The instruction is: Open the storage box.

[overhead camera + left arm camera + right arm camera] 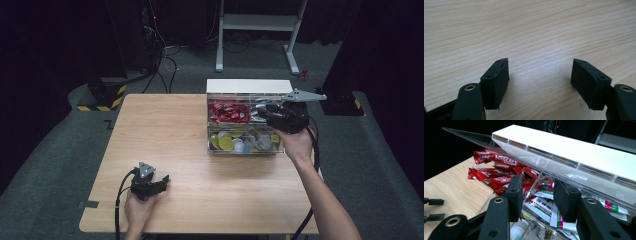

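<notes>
A wooden table (165, 145) is seen from above, with a clear box (246, 123) set at its far right part. The box is divided into compartments and is topped by a white lid (574, 147), which is tilted up at the back. Red sachets (496, 173) are heaped in the far left compartment, white sachets (549, 207) lie in the far right one, and round capsules (227, 142) are kept in the near ones.

The right gripper (537, 195) is held over the far right compartment of the box, at its divider wall. Its jaws are drawn as near together as they get, yet a gap is left between the pads; whether anything is pinched cannot be told.

The left gripper (540, 78) is rested on the near left part of the table, well apart from the box. Its jaws are spread wide over bare wood.
</notes>
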The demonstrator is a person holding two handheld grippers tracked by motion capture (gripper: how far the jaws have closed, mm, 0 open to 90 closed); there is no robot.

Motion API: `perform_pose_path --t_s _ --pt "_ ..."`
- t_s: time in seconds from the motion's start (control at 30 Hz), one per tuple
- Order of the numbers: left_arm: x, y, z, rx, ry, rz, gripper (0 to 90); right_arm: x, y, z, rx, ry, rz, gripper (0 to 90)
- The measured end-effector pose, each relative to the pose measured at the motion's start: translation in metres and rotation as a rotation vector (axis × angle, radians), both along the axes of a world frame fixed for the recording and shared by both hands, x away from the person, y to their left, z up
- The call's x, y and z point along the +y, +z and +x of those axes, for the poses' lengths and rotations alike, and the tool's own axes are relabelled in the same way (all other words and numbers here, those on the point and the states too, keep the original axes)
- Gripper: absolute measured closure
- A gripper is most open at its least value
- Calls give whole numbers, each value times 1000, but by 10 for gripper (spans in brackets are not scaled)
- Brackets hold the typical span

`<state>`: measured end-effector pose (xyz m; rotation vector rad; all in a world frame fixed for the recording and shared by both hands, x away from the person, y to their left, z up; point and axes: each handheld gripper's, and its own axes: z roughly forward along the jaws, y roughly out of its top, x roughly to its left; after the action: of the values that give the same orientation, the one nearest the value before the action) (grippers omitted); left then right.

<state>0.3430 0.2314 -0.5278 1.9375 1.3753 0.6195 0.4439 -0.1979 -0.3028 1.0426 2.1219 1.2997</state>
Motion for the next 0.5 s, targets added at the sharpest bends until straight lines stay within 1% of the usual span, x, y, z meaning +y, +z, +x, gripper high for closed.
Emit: perform_pose_path --t_s 0.07,0.17,0.27,0.5 --pt "0 0 0 -1 -3 -1 309 1 3 2 1 0 -2 595" --pt "0 0 0 0 -10 0 310 1 6 3 1 0 10 594" --pt "0 0 0 -3 -5 -6 312 1 8 4 0 0 15 593" --pt "1 0 1 3 -22 1 298 2 11 6 -1 1 10 588"
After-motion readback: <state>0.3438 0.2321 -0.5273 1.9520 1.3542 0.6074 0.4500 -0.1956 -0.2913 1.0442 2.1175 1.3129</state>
